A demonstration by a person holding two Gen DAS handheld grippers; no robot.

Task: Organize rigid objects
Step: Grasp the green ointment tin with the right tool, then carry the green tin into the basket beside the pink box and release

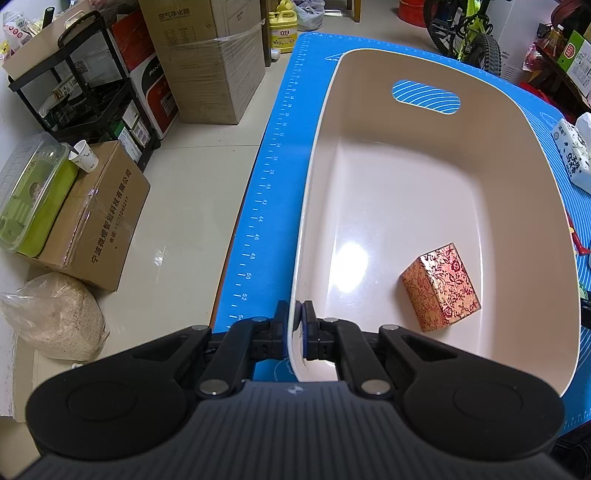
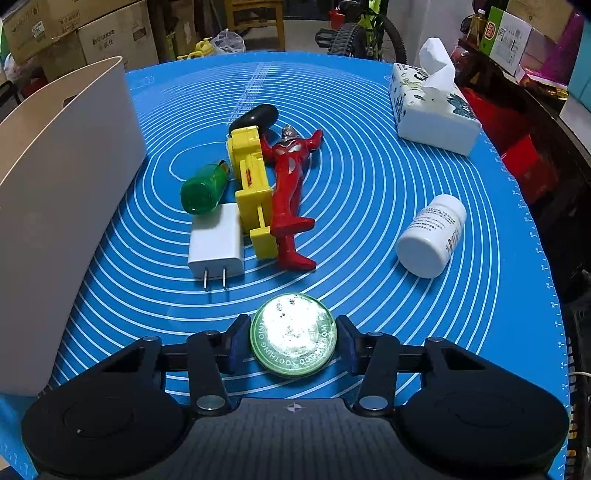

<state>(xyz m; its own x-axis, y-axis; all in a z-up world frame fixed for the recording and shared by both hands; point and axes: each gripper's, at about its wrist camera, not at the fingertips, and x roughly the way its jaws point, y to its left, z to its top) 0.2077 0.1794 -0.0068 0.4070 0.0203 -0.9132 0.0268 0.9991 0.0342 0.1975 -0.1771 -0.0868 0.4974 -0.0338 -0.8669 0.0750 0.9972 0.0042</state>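
Domestic storage room: stacked cardboard boxes (image 1: 207,62), a bicycle (image 1: 469,33), a detergent jug (image 1: 283,27) and a grain sack (image 1: 59,317) on tiled floor.

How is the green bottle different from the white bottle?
The green bottle is see-through and dark green; the white bottle is solid white with a printed label. The green bottle looks smaller and touches the yellow toy; the white bottle lies alone on the blue mat. Both lie on their sides.
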